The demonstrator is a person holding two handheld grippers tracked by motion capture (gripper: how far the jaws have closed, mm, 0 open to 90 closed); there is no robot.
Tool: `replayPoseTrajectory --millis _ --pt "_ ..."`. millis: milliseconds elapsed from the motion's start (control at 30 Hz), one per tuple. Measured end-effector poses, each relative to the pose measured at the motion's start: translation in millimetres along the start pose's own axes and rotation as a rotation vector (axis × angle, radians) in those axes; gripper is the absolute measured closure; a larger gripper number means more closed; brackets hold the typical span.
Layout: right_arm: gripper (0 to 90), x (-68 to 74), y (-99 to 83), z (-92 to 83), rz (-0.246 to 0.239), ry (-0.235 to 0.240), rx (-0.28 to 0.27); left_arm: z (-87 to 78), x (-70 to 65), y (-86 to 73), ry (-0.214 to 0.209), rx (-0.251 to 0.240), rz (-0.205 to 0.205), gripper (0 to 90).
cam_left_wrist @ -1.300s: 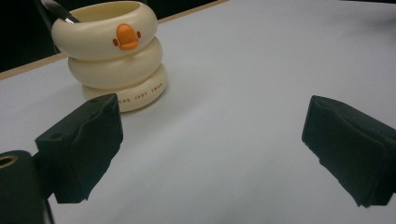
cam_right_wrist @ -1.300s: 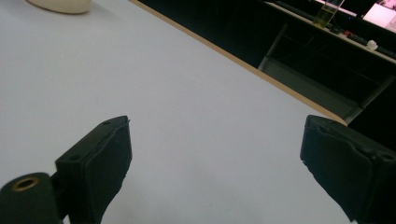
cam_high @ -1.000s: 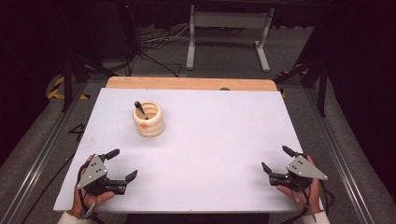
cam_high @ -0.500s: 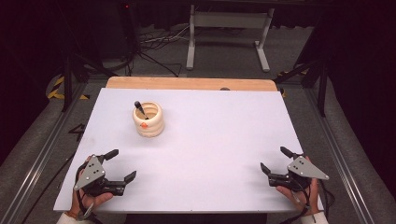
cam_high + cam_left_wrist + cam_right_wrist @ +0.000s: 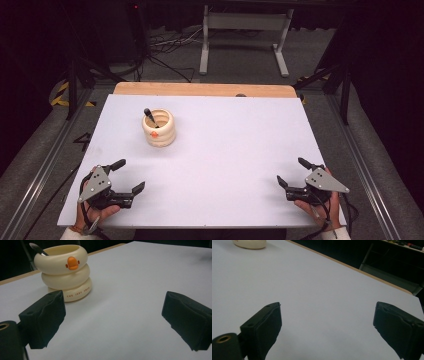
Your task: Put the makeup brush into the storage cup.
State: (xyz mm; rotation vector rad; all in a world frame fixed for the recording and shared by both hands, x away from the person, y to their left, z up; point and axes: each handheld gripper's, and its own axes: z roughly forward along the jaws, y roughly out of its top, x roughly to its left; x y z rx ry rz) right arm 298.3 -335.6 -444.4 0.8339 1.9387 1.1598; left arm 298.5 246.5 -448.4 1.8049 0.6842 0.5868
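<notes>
Wide white tabletop (image 5: 225, 150), and on it, up toward eleven o'clock from the centre, stands a cream pot (image 5: 159, 128) built like three stacked rings, upright, its long axis vertical. In the left gripper view the pot (image 5: 64, 272) shows an orange duck bill facing the camera and small lettering on its lowest ring, too small to read in full. A dark-handled tool (image 5: 149, 116) sits inside, leaning out over the rim toward ten o'clock; its lower end is hidden by the pot wall, so what kind of tool it is, I cannot tell.

Left tongs (image 5: 127, 175) at seven o'clock on the tabletop, jaws spread wide, nothing between them, aimed up toward the pot with bare white surface in between. Right tongs (image 5: 292, 171) at five o'clock, jaws also spread, empty, well apart from the pot. In the right gripper view only the pot's base (image 5: 249, 243) peeks in at the top edge, cut off.

Beyond the far wooden edge (image 5: 205, 89), a grey metal stand (image 5: 243, 35) and loose cables (image 5: 165, 47) lie on the dark floor, hard to make out.
</notes>
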Motion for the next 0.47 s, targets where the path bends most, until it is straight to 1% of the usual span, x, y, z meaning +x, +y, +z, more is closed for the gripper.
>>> replayPoseTrajectory --millis 200,267,333,400,467 --pt "9.5 2.8 -0.7 2.3 -0.004 0.018 0.009 1.2 0.4 -0.1 0.001 0.001 -0.001 6.2" --pt "9.7 3.8 -0.5 2.0 -0.013 0.023 0.013 1.7 0.9 0.1 0.002 0.002 0.001 6.3" --pt "9.7 4.8 -0.2 2.0 -0.018 0.026 0.011 2.2 1.6 0.4 -0.001 0.012 0.002 6.3" --pt "9.7 5.2 -0.1 1.7 -0.020 0.026 0.012 3.6 1.5 0.3 -0.002 0.005 -0.005 6.3" --pt "9.6 6.0 -0.8 1.3 -0.016 0.029 0.013 4.3 1.9 0.7 0.000 0.005 -0.001 6.4"
